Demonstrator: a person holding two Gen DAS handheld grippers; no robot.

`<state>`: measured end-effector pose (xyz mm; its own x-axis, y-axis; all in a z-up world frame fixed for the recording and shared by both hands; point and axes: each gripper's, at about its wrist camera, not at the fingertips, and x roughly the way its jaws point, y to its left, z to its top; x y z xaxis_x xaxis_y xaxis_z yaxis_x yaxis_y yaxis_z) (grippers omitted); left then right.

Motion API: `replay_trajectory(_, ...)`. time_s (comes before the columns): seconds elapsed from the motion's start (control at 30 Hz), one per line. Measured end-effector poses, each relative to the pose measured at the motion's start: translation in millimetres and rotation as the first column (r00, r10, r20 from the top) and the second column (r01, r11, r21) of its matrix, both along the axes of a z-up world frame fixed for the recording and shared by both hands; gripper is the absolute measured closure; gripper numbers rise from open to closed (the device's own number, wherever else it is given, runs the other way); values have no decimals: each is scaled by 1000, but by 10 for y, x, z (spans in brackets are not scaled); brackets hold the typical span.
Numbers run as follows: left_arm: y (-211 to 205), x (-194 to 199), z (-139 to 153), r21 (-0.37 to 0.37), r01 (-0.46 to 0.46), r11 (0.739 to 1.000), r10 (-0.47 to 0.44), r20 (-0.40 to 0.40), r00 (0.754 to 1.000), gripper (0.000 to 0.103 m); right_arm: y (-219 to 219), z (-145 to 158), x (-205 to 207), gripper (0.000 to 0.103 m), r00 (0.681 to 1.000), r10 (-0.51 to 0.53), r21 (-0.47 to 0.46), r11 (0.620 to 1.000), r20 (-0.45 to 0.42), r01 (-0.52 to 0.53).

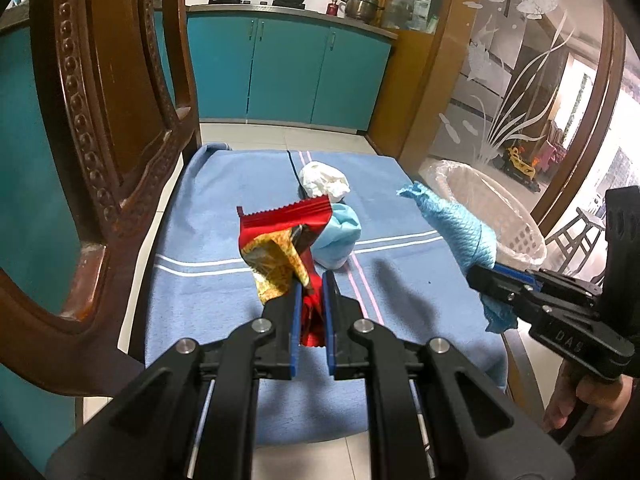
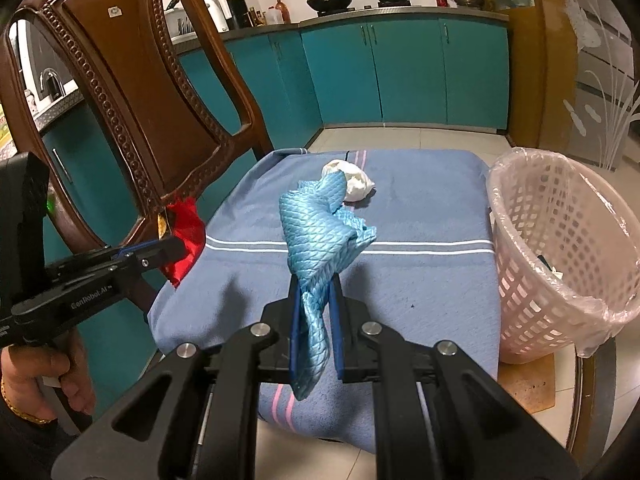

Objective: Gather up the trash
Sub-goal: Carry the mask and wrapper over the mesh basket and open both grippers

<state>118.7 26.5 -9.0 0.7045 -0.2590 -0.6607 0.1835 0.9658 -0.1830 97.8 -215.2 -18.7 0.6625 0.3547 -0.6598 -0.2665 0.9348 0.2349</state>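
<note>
My left gripper (image 1: 312, 280) is shut on a red and gold snack wrapper (image 1: 280, 240) and holds it above the blue towel (image 1: 200, 208). It also shows in the right wrist view (image 2: 176, 250), at the left, with the wrapper (image 2: 186, 236). My right gripper (image 2: 316, 282) is shut on a blue quilted cloth (image 2: 320, 232), held above the towel (image 2: 420, 220). It shows in the left wrist view (image 1: 486, 276) beside the white lined basket (image 1: 492, 200). A white crumpled tissue (image 1: 324, 179) and a pale blue wad (image 1: 338, 236) lie on the towel.
The white plastic basket (image 2: 560, 248) stands to the right of the towel, with some trash in it. A carved wooden chair back (image 2: 132, 92) rises on the left. Teal kitchen cabinets (image 2: 400, 72) stand behind. An etched glass partition (image 1: 520, 80) is on the right.
</note>
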Motion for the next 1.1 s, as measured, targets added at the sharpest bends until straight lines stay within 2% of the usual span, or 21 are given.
replay_trajectory(0.17, -4, -7, 2, 1, -1, 1000, 1, 0, 1000, 92, -8, 24, 17, 89, 1000, -9, -4, 1000, 6, 9)
replay_trajectory(0.27, -4, -6, 0, 1, -1, 1000, 1, 0, 1000, 92, -141, 125, 30, 89, 997, -54, 0, 999, 50, 54)
replay_trajectory(0.4, -5, -8, -5, 1, 0, 1000, 0, -3, 1000, 92, -649, 380, 155, 88, 971, -196, 15, 981, 140, 196)
replay_trajectory(0.43, 2, -11, -7, 2, 0, 1000, 0, -3, 1000, 92, -872, 413, 225, 84, 953, -259, 25, 966, 160, 258)
replay_trajectory(0.47, 6, -14, -12, 1, 1, 1000, -1, -2, 1000, 92, -1083, 406, 289, 79, 931, -320, 37, 947, 177, 318)
replay_trajectory(0.5, 8, -17, -16, 1, 0, 1000, 0, -1, 1000, 92, -1229, 374, 338, 51, 918, -351, 49, 936, 188, 348)
replay_trajectory(0.53, 4, -17, -26, 2, 2, 1000, -2, -1, 1000, 92, -1377, 312, 396, 14, 908, -374, 55, 927, 189, 370)
replay_trajectory(0.57, -4, -10, -46, 4, 6, 1000, -6, -6, 1000, 92, -1548, 224, 448, 9, 888, -426, 35, 904, 172, 426)
replay_trajectory(0.63, -40, 6, -97, 16, 13, 1000, -13, -19, 1000, 92, -1776, 187, 435, 9, 847, -521, 41, 854, 106, 519)
replay_trajectory(0.67, -56, 12, -116, 19, 17, 1000, -17, -24, 1000, 92, -1898, 228, 360, 9, 834, -547, 109, 835, 75, 539)
replay_trajectory(0.73, -136, 19, -156, 29, 37, 999, -36, -33, 999, 92, -2066, 329, 172, 8, 808, -585, 230, 797, 66, 558)
replay_trajectory(0.77, -179, 17, -172, 33, 49, 998, -48, -35, 998, 92, -2133, 383, 62, 6, 784, -616, 268, 770, 74, 579)
replay_trajectory(0.8, -233, 14, -186, 34, 64, 997, -63, -36, 997, 92, -2204, 452, -94, 3, 734, -672, 297, 724, 99, 623)
replay_trajectory(0.87, -410, 14, -231, 46, 106, 993, -103, -44, 994, 92, -2258, 525, -238, 3, 674, -728, 330, 671, 125, 663)
replay_trajectory(1.0, -953, 124, -250, 31, 205, 978, -202, -70, 977, 92, -2374, 535, -223, 3, 655, -745, 349, 650, 123, 674)
replay_trajectory(1.1, -1666, 358, 25, 17, 307, 952, -306, -34, 951, 90, -2468, 493, -266, 3, 635, -767, 387, 615, 92, 687)
